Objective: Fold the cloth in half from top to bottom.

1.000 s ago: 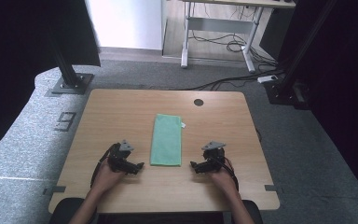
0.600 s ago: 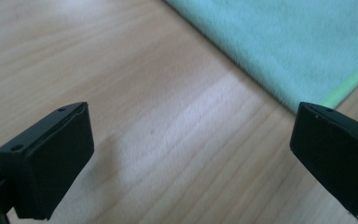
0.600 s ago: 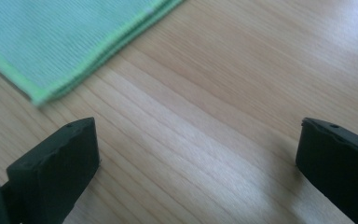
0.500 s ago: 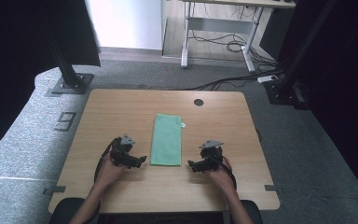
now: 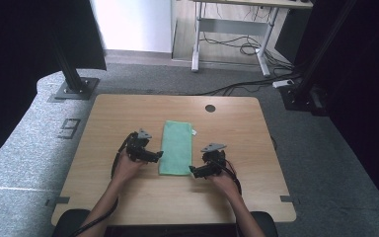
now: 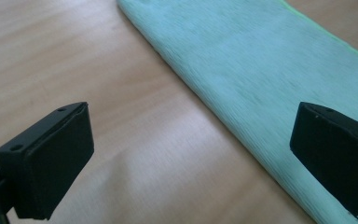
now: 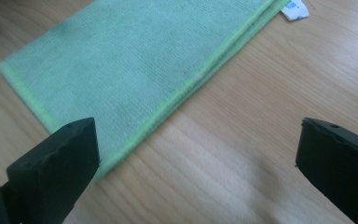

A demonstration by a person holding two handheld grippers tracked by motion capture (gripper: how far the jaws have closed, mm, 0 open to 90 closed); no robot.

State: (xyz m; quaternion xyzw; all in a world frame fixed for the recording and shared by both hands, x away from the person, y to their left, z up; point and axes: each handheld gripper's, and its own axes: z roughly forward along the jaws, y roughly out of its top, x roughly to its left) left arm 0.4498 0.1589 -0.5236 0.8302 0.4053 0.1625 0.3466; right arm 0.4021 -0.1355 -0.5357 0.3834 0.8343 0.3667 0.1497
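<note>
A wooden table with a round hole stands on grey carpet.

Matt ribbed green cloth on smooth, faintly glossy wood-grain table.

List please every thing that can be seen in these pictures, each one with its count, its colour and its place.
cloth: one, light green, folded into a long strip, flat on the middle of the table between the two grippers
label: one, white, at a far corner of the cloth
table: one, light wood, with a dark round hole near its far edge
desk frame: one, grey, on the floor beyond the table, cables under it
left gripper: one, black, open, fingers at the cloth's left edge
right gripper: one, black, open, at the cloth's near right corner
hands: two, holding the grippers
</note>
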